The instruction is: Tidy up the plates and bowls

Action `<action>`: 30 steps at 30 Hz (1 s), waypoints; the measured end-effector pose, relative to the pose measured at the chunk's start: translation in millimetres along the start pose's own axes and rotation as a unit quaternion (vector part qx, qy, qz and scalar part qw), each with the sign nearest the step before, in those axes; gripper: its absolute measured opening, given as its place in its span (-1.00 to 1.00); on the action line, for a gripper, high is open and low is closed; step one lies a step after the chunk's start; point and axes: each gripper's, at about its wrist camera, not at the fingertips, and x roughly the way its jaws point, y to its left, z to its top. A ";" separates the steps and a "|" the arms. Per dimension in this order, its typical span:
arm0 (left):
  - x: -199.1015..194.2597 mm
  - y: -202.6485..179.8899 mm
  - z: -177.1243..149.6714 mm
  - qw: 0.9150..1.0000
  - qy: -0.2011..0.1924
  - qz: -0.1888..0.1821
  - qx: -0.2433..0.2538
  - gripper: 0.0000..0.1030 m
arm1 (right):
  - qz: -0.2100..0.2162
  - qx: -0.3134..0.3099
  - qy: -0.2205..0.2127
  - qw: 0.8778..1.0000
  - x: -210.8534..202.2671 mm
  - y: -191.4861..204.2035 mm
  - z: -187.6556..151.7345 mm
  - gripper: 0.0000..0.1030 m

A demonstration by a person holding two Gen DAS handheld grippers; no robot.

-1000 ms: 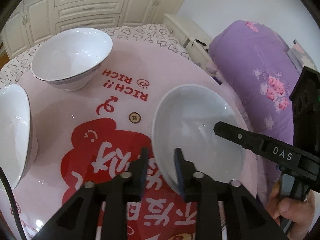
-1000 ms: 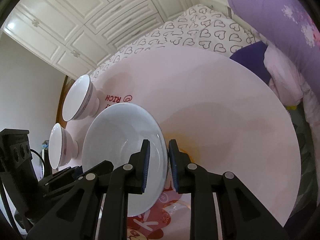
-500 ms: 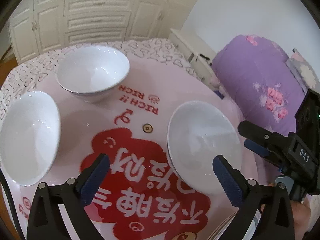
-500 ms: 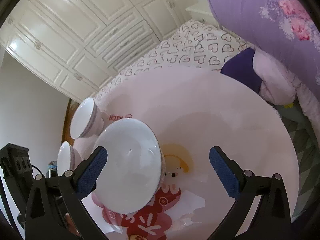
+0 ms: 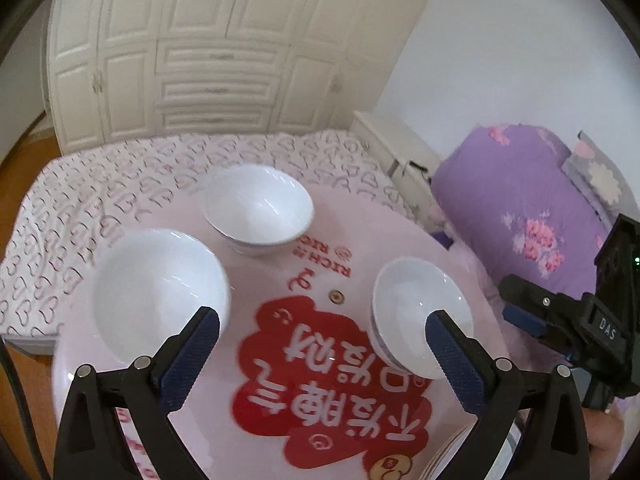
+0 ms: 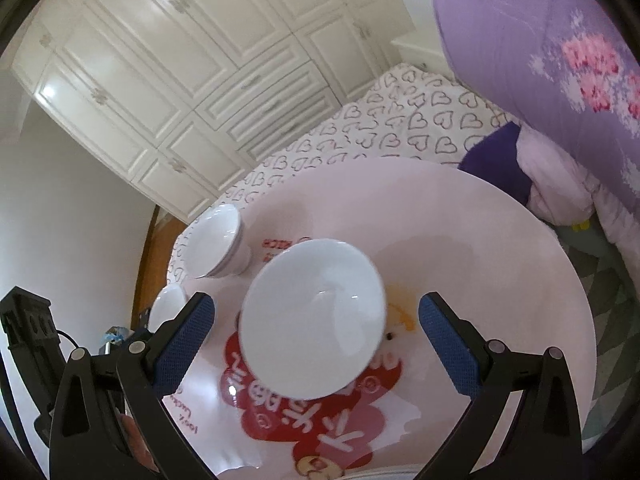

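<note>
Reading "RICH" (image 5: 325, 261), tabletop (image 5: 360, 240) print

The round table (image 5: 360, 248) carries most of the print. In the left wrist view, red letters "RICH !!" stand upside down just near of the far bowl (image 5: 258, 208), with a small round face sign beside them and a red curl mark nearer. Large white Chinese characters lie upside down on the red cloud shape (image 5: 320, 360) in the table's middle; they are too blurred to read surely. In the right wrist view the same "RICH" shows in red beside that bowl, and small handwriting "100% Lucky" runs along the near left edge of the table. The right gripper (image 5: 520, 312), seen at the right of the left wrist view, bears a white label "DAS".
</note>
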 end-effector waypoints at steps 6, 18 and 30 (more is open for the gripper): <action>-48.1 19.9 -4.2 0.999 -0.043 0.019 0.006 0.98 | 0.013 -0.020 -0.018 1.000 -15.3 22.5 -5.7 1.00; -116.0 73.5 -26.8 0.996 -0.073 0.058 -0.007 0.98 | 0.030 -0.063 -0.031 0.997 -29.9 73.7 -30.3 1.00; -146.5 98.8 -54.1 0.992 -0.081 0.098 -0.013 0.99 | -0.009 -0.127 -0.072 0.989 -42.0 110.1 -52.4 1.00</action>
